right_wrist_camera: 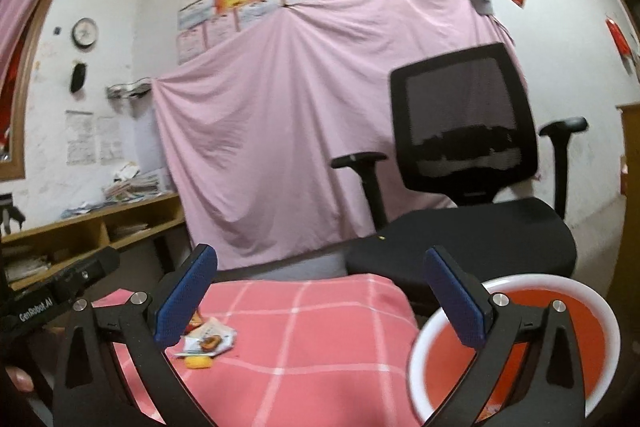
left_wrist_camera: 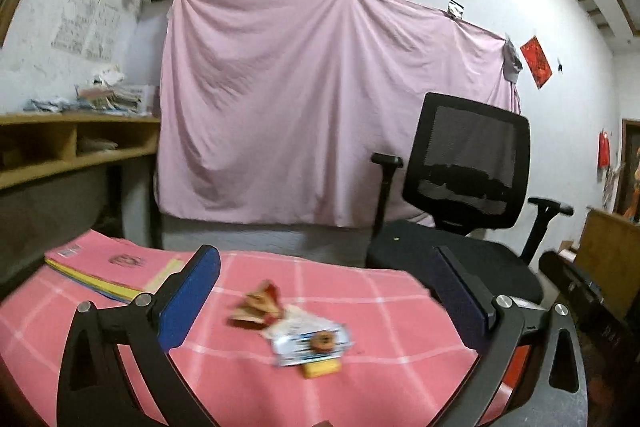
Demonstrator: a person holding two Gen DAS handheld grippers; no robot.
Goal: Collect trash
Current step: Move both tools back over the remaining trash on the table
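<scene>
On the pink checked tablecloth (left_wrist_camera: 360, 307) lies a small heap of trash. It holds a crumpled red and tan wrapper (left_wrist_camera: 258, 305), a white snack wrapper (left_wrist_camera: 310, 341) with a biscuit printed on it, and a yellow piece (left_wrist_camera: 320, 369). My left gripper (left_wrist_camera: 324, 255) is open above and in front of the heap, with nothing between its blue pads. My right gripper (right_wrist_camera: 320, 251) is also open and holds nothing. In its view the snack wrapper (right_wrist_camera: 208, 341) and yellow piece (right_wrist_camera: 197, 362) lie beside the left finger (right_wrist_camera: 184, 295). A red bin with a white rim (right_wrist_camera: 536, 282) stands behind its right finger.
A black office chair (right_wrist_camera: 460, 227) stands just past the table's far edge, before a pink sheet (left_wrist_camera: 300, 107) hung on the wall. A stack of pink booklets (left_wrist_camera: 112, 267) lies at the table's left. A wooden shelf desk (left_wrist_camera: 60, 147) runs along the left wall. The left tool's black housing (right_wrist_camera: 60, 291) shows at the left.
</scene>
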